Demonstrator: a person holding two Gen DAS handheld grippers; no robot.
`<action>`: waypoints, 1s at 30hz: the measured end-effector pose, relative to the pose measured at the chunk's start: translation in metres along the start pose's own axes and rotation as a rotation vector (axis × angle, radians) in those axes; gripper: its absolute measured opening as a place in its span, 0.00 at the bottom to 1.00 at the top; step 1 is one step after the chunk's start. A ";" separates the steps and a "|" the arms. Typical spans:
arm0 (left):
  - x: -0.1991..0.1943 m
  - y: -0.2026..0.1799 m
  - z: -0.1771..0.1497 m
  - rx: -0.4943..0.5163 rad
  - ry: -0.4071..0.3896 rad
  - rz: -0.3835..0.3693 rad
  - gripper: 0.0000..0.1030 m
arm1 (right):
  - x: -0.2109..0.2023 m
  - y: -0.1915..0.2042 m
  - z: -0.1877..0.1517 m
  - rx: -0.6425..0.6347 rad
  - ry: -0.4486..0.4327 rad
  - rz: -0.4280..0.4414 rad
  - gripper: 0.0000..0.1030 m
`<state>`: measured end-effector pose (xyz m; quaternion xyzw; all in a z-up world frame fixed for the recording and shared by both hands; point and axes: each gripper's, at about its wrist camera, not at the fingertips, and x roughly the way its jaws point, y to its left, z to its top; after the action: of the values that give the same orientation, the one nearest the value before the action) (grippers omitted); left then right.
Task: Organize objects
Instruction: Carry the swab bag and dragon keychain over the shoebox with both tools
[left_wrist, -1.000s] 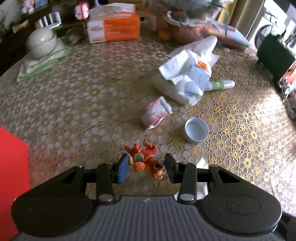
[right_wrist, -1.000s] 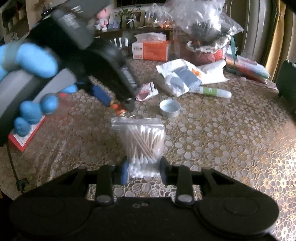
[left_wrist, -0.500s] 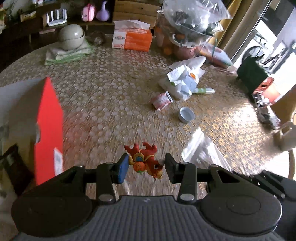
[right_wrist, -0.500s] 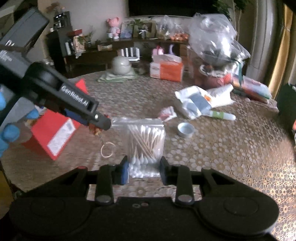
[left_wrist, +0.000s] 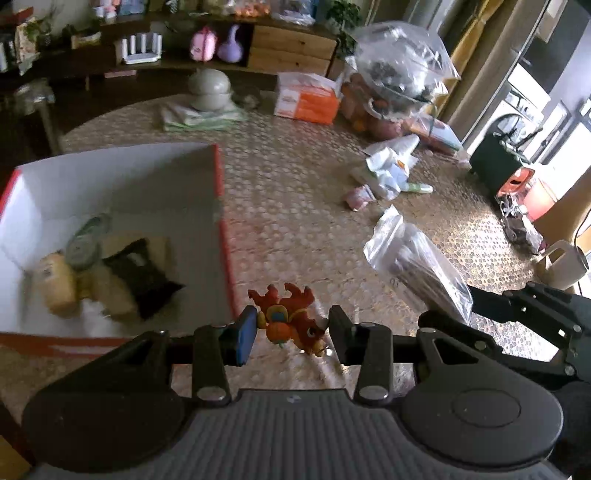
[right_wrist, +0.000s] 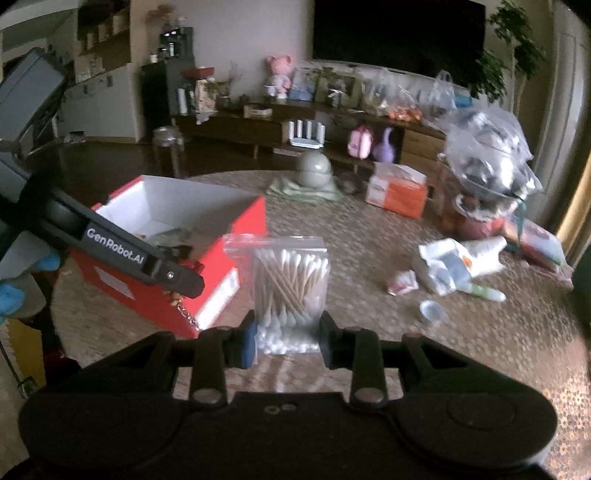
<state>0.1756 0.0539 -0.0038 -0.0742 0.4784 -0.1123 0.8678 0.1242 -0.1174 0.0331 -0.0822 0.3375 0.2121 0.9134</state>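
Note:
My left gripper (left_wrist: 291, 330) is shut on a small red and orange toy figure keychain (left_wrist: 290, 321), held above the table just right of the red box (left_wrist: 221, 206). Inside that white-lined box lie a yellow bottle (left_wrist: 59, 284), a black pouch (left_wrist: 142, 275) and other small items. My right gripper (right_wrist: 286, 338) is shut on a clear zip bag of cotton swabs (right_wrist: 286, 284), held upright in the air. In the right wrist view the left gripper's finger (right_wrist: 147, 258) hangs over the red box (right_wrist: 236, 236), the keychain's chain (right_wrist: 184, 314) dangling. The swab bag (left_wrist: 417, 258) also shows in the left wrist view.
On the lace-covered round table (left_wrist: 295, 192) lie a crumpled white package (left_wrist: 388, 170), a pink sachet (right_wrist: 402, 282), a small blue-white cap (right_wrist: 432, 312), a green-white tube (right_wrist: 484, 291), an orange tissue box (left_wrist: 306, 99), a grey lidded bowl (left_wrist: 210, 90) and a bulging plastic bag (left_wrist: 402, 66).
Both grippers have risen and swung left with their loads. The red box has come into full view below the left gripper, its inside now visible. The cap and package have receded.

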 end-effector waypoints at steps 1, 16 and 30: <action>-0.006 0.006 -0.001 -0.006 -0.005 0.002 0.39 | 0.000 0.006 0.003 -0.008 -0.002 0.007 0.32; -0.072 0.086 0.009 -0.082 -0.090 0.078 0.39 | 0.029 0.076 0.048 -0.092 -0.031 0.083 0.32; -0.041 0.149 0.038 -0.109 -0.116 0.239 0.40 | 0.101 0.111 0.075 -0.203 0.006 0.062 0.32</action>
<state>0.2053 0.2088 0.0145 -0.0702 0.4382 0.0225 0.8959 0.1877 0.0383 0.0236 -0.1642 0.3193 0.2732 0.8924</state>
